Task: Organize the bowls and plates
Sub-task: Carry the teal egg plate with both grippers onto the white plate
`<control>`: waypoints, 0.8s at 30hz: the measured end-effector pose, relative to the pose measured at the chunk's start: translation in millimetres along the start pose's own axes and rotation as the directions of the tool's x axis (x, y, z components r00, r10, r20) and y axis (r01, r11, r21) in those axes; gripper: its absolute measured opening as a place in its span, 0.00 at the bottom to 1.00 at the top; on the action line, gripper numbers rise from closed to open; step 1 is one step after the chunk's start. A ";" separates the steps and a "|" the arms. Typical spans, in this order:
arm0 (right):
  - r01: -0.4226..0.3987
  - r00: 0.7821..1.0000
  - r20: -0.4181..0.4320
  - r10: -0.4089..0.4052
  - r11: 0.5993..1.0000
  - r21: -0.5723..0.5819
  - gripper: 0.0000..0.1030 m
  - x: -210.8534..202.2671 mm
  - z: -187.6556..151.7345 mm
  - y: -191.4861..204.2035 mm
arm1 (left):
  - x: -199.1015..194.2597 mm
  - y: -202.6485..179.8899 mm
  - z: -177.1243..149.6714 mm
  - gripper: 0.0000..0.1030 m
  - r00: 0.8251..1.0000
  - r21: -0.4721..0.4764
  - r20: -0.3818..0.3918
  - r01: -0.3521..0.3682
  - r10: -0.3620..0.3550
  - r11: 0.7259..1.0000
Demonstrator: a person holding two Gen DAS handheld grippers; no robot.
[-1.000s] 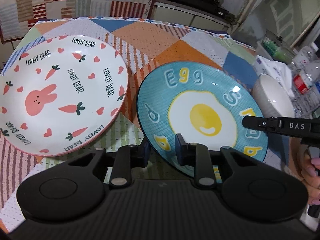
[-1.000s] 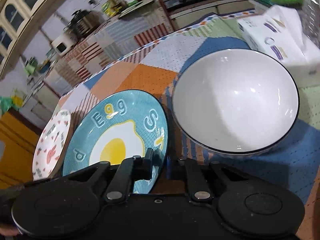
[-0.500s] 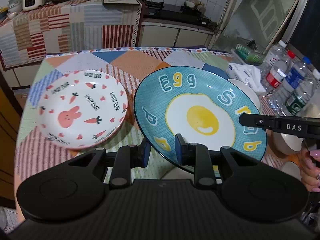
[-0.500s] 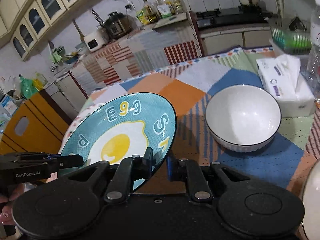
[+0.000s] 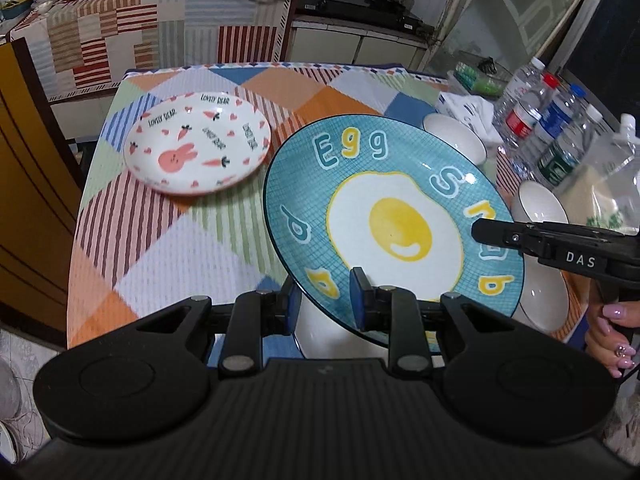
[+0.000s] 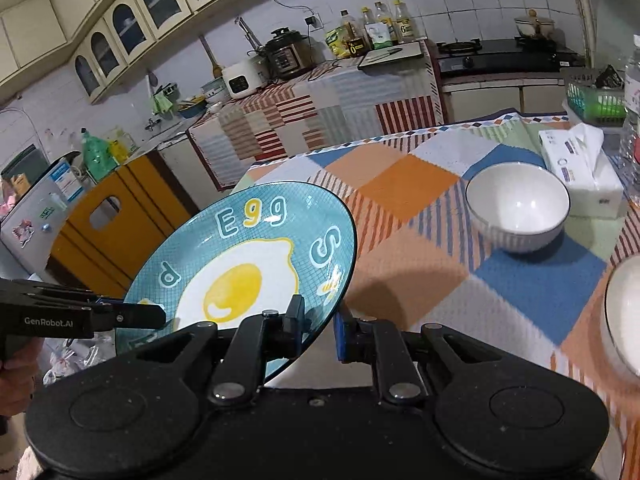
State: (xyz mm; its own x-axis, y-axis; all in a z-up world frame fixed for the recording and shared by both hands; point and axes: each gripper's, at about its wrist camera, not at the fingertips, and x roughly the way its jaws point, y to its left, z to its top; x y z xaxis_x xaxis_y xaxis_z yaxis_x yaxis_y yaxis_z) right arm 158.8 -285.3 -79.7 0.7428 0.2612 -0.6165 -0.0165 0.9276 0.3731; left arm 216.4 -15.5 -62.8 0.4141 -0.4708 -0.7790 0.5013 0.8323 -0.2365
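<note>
You are holding the blue egg plate (image 5: 394,220) up in the air over the table (image 5: 192,248) with both grippers. Your left gripper (image 5: 325,306) pinches the near edge of the plate. Your right gripper (image 6: 320,328) pinches the edge on its own side. The plate is tilted. Far ahead and to the left of your left gripper, the bunny plate (image 5: 198,148) rests on the table. Ahead and to the right of your right gripper sits a white bowl (image 6: 518,206), just beside a tissue box (image 6: 582,170).

Your table (image 5: 208,240) wears a patchwork cloth – on it rest the rabbit plate (image 5: 198,148), a white bowl (image 6: 518,206) just beside the tissue box (image 6: 584,172), more white bowls (image 5: 540,208) and water bottles (image 5: 556,128)
</note>
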 end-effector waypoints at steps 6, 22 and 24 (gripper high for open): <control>0.018 1.000 -0.019 -0.018 1.000 0.004 0.19 -12.5 -24.3 3.6 | 3.1 -3.9 -24.2 0.23 0.999 -0.025 -0.040 0.011 -0.011 1.000; 0.045 0.992 -0.117 -0.041 0.999 0.028 0.19 3.4 -68.2 -0.1 | 34.6 5.4 -58.3 0.25 0.989 -0.021 -0.145 0.029 -0.032 0.999; 0.050 0.991 -0.129 -0.046 0.998 0.029 0.19 6.1 -70.3 0.0 | 38.4 5.6 -58.5 0.25 0.988 -0.021 -0.153 0.027 -0.030 0.999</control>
State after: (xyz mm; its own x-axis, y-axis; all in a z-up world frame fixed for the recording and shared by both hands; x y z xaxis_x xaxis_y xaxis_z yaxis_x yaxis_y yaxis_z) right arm 116.3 -265.0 -132.1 0.6503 0.2506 -0.7172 0.0401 0.9314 0.3618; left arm 190.7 -11.8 -128.0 0.2776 -0.4456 -0.8511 0.4963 0.8251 -0.2702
